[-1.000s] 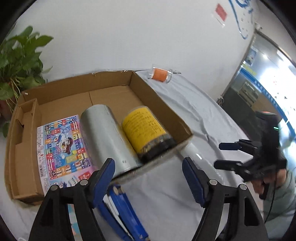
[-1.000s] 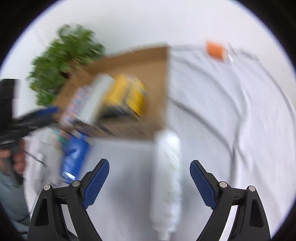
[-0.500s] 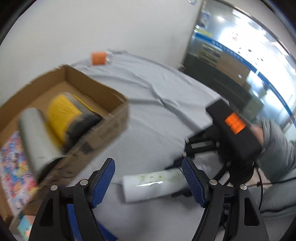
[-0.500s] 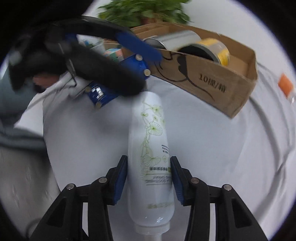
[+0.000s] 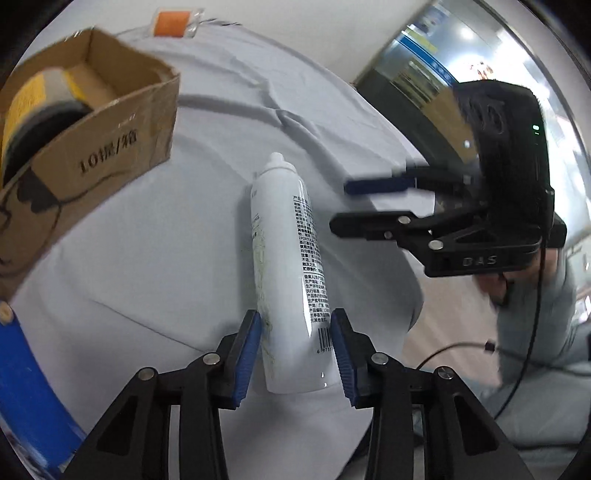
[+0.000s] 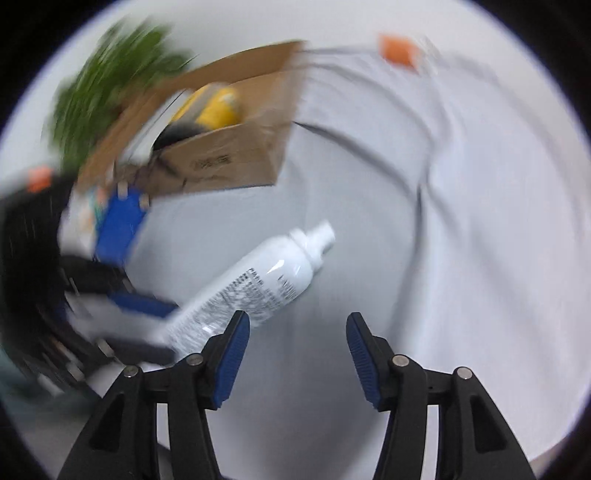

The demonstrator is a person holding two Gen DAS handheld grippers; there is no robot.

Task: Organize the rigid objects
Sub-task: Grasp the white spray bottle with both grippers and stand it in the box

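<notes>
White spray bottle [image 5: 290,266] between the blue pads [image 5: 246,360] of the black left gripper [image 5: 295,356]: faint green plant print on one side, black text and a barcode on the other. Ahead and left of those fingers, a brown cardboard box [image 5: 122,136] with black printed characters holds a yellow-labelled can [image 5: 26,107] with a dark end. The cloth [image 5: 155,258] beneath is plain pale grey; beyond the fingers, a small orange packet [image 5: 170,23].
</notes>
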